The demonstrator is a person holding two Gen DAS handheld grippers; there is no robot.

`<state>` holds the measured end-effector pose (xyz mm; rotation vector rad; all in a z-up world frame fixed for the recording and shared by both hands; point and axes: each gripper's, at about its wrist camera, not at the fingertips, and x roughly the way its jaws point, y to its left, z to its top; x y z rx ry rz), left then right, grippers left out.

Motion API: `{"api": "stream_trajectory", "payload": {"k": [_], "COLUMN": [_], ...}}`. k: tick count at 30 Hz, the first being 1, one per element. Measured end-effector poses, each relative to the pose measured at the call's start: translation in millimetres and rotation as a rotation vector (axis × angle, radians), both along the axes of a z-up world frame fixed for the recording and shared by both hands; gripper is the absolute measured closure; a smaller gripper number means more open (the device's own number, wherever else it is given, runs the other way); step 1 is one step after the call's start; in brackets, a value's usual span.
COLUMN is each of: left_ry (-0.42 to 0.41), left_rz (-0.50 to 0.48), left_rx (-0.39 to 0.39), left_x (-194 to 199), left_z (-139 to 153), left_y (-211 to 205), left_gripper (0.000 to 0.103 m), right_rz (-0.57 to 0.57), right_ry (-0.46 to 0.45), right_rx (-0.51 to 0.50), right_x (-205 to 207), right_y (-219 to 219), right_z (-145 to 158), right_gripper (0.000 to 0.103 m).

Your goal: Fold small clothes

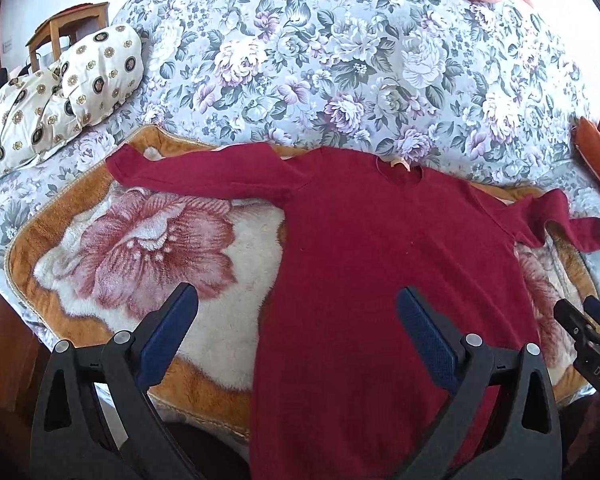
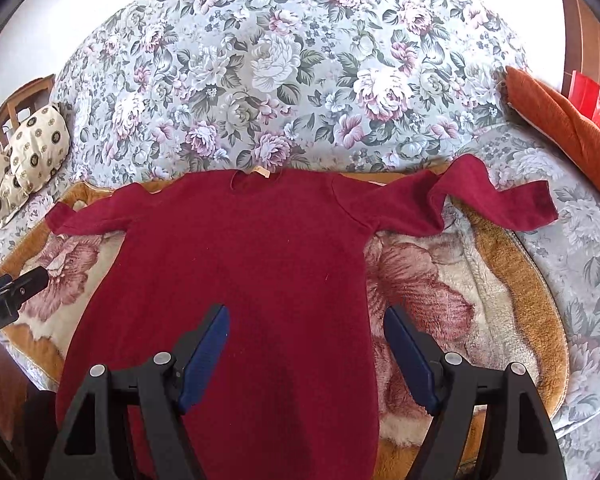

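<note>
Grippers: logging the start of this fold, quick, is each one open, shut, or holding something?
Left gripper: open, holding nothing, above the red garment.
Right gripper: open, holding nothing, over the same garment.

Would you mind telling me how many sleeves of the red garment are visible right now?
2. The left sleeve lies stretched flat over the fleece blanket; the right sleeve is bunched and twisted, its cuff reaching onto the floral sheet. Neither is folded in yet.
</note>
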<state>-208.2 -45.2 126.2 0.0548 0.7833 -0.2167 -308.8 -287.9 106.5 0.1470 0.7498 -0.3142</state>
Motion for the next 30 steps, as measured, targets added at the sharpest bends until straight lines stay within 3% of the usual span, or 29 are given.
{"api": "stream_trajectory", "payload": {"k": [30], "left_ry": [-0.015], "left_rz": [-0.057], "left_rx": [0.038], "left_x": [-16], "left_z": [-10], "left_y": [-36], "left_gripper": [0.002], "right_rz": [-0.041], "right_ry": [-0.025], "right_rx": [0.036], "right_x": [-10], "right_y": [-11], "right_z": [-4], "right_gripper": [0.025]}}
